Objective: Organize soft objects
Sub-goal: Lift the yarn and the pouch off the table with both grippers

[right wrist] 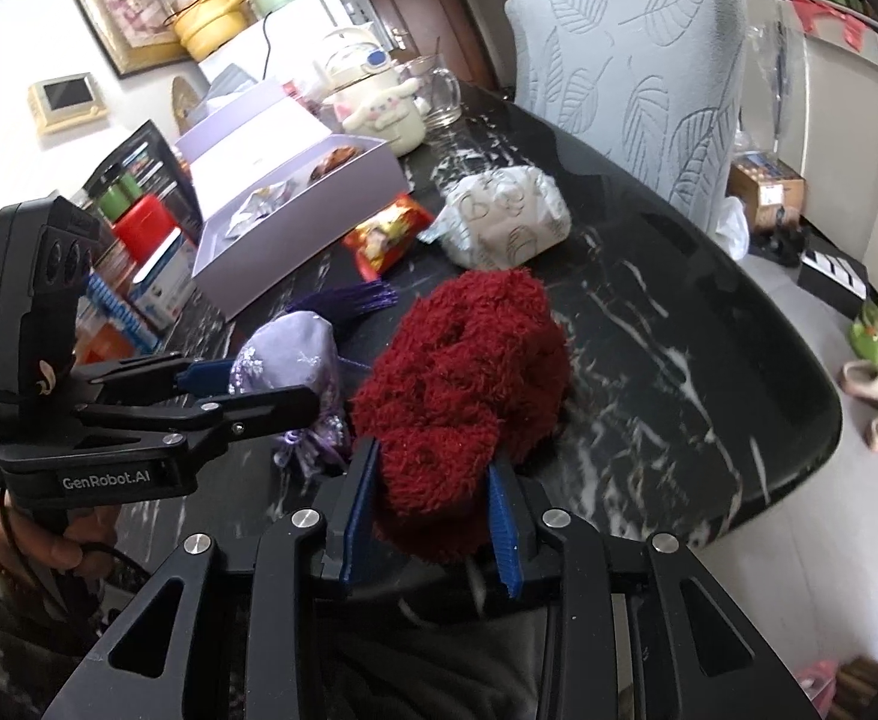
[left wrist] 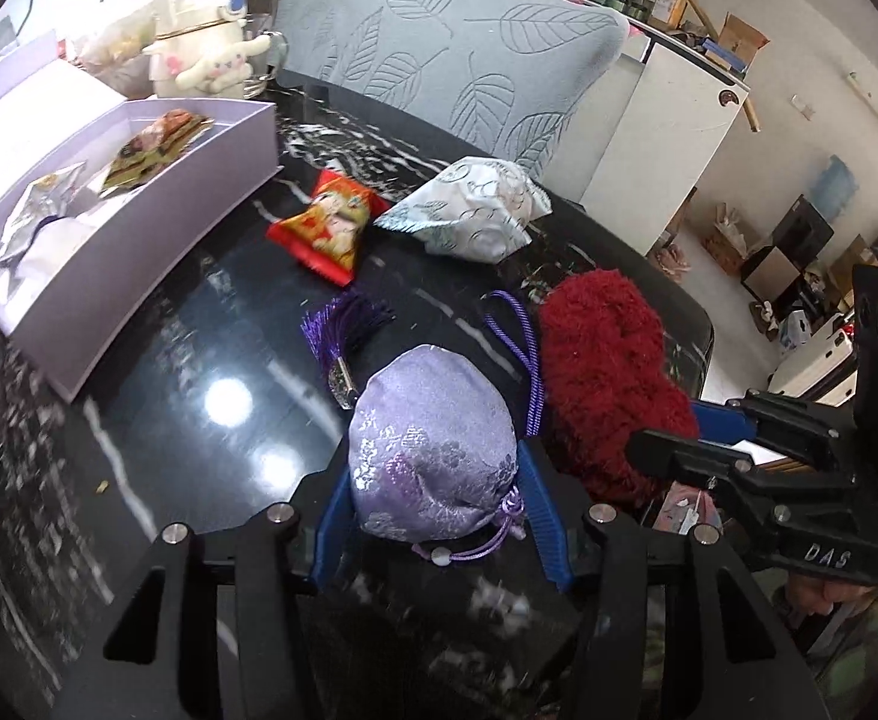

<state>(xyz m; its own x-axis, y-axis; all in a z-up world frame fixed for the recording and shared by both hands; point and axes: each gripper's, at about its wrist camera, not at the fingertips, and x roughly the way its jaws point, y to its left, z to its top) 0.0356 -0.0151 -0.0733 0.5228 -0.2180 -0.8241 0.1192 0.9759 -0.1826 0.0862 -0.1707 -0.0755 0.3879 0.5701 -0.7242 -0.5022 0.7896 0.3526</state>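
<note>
The lilac pouch [left wrist: 432, 450] is pinched between the narrowed jaws of the left gripper [left wrist: 432, 516], low over the black table [left wrist: 210, 324]. The red fluffy bundle [right wrist: 463, 390] is squeezed likewise by the right gripper [right wrist: 432, 522]. Both should be carried level to the lilac box [left wrist: 138, 240], the purple tassel [left wrist: 342, 324] kept from snagging, and released only once inside.
</note>
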